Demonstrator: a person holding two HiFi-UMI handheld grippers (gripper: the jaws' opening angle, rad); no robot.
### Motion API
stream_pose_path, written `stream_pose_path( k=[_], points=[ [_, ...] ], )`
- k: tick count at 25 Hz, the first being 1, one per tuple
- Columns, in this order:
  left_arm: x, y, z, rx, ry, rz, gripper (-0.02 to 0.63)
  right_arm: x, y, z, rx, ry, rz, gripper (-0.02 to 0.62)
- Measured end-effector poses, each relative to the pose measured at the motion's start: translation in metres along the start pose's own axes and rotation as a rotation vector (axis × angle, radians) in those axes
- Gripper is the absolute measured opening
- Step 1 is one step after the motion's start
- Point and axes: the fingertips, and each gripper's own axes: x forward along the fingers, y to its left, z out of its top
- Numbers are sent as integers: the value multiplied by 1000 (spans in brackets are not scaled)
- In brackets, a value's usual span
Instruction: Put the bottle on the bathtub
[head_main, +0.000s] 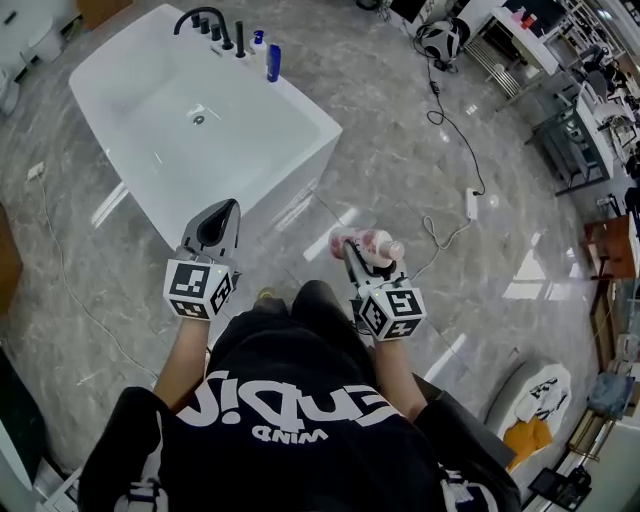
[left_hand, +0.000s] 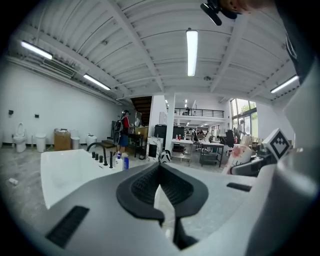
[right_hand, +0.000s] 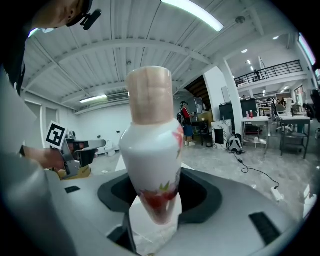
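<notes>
A white bottle (head_main: 370, 244) with a red flower print and a tan cap is gripped in my right gripper (head_main: 362, 256), held level above the floor in front of me. In the right gripper view the bottle (right_hand: 152, 145) stands up between the jaws of the right gripper (right_hand: 155, 202), which is shut on its lower body. My left gripper (head_main: 226, 214) is shut and holds nothing; its tips meet in the left gripper view (left_hand: 160, 167). It hovers by the near corner of the white bathtub (head_main: 300, 100). The bathtub (left_hand: 62, 172) lies ahead on the left, and the bottle (left_hand: 240, 155) shows at right.
A black faucet (head_main: 205, 20), a blue bottle (head_main: 273, 62) and a small white bottle (head_main: 258, 42) stand on the tub's far rim. A cable and power strip (head_main: 470, 203) lie on the marble floor to the right. Desks and racks fill the far right.
</notes>
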Motion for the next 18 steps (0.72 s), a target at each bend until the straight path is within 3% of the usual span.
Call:
stream_pose_path(
  k=[5, 9, 18],
  points=[
    [21, 13, -8, -21, 14, -9, 8, 23, -1, 3, -5, 4, 3, 239],
    [49, 14, -8, 18, 24, -17, 8, 47, -18, 11, -15, 7, 12, 241],
    [130, 56, -3, 22, 46, 41, 8, 142, -65, 38, -18, 47, 91, 239]
  ],
)
